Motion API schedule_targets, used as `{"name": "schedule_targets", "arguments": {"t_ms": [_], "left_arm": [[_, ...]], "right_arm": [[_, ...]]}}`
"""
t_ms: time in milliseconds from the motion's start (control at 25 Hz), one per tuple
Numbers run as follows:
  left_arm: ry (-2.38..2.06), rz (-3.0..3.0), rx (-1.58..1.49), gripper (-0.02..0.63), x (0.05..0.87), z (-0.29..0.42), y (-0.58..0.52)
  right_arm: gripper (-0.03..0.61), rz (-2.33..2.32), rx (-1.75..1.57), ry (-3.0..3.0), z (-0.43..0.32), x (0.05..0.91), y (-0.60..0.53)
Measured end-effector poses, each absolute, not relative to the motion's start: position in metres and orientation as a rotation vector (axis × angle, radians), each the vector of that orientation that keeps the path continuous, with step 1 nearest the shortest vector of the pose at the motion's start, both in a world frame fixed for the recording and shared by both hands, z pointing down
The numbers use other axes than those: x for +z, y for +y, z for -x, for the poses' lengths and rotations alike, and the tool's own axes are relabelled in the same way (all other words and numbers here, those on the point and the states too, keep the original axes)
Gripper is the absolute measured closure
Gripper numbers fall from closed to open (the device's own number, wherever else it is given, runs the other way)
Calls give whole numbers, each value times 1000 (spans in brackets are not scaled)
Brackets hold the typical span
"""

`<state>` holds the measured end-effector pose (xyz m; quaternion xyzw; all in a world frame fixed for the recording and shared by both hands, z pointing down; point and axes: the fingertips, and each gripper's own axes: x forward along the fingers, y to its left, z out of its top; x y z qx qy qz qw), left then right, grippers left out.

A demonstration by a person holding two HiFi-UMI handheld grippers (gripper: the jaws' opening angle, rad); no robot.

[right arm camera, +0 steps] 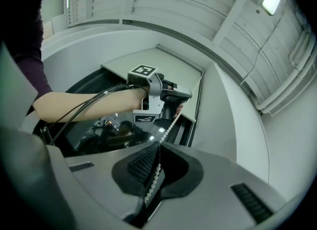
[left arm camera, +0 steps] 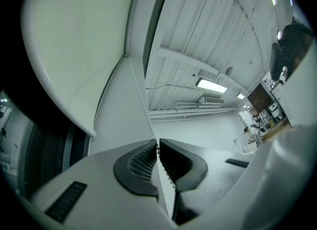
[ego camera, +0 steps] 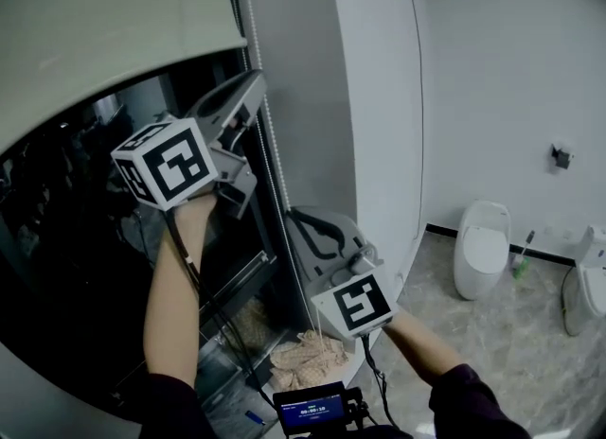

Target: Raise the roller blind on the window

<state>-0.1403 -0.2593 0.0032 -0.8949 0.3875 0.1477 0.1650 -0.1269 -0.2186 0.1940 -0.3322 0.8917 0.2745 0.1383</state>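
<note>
The pale roller blind [ego camera: 104,30] covers the top of the dark window, its lower edge curving across the upper left. A white bead chain [ego camera: 272,153] hangs beside the window frame. My left gripper [ego camera: 254,85] is raised high on the chain. Its jaws stand almost closed with the chain [left arm camera: 144,102] running through a thin slit of light between the pads, up to the blind [left arm camera: 74,40]. Lower down, my right gripper [ego camera: 296,216] is shut on the same chain [right arm camera: 171,123], which is pinched between its pads [right arm camera: 141,167] and stretches up to the left gripper.
A white toilet [ego camera: 481,248] stands on the tiled floor at the right, with a green brush [ego camera: 521,263] and another white fixture [ego camera: 587,281] beyond it. A crumpled cloth [ego camera: 308,357] lies by the window sill. A small lit screen [ego camera: 311,409] sits at the bottom edge.
</note>
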Motion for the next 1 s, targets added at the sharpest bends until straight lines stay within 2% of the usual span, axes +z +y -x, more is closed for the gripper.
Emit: {"name": "schedule_targets", "arguments": {"t_ms": [200,440,560,760,1000], "left_arm": [[1166,2509,345,594,4,139,-262],[1215,2418,236,597,15,146,-263],[1230,2383,191,595,63,145,-252],[1205,2435,152,595,144,135,-241],[1160,2519,125,595,198,122,-233]], "right_arm": [[566,937,820,2614,132,191,-218],[563,804,528,2561,111,153,-248],[555,675,394,2481,90,113,-252],[491,529,327,2469,96,52,-249],[491,529,362,2482,123,22,-256]]}}
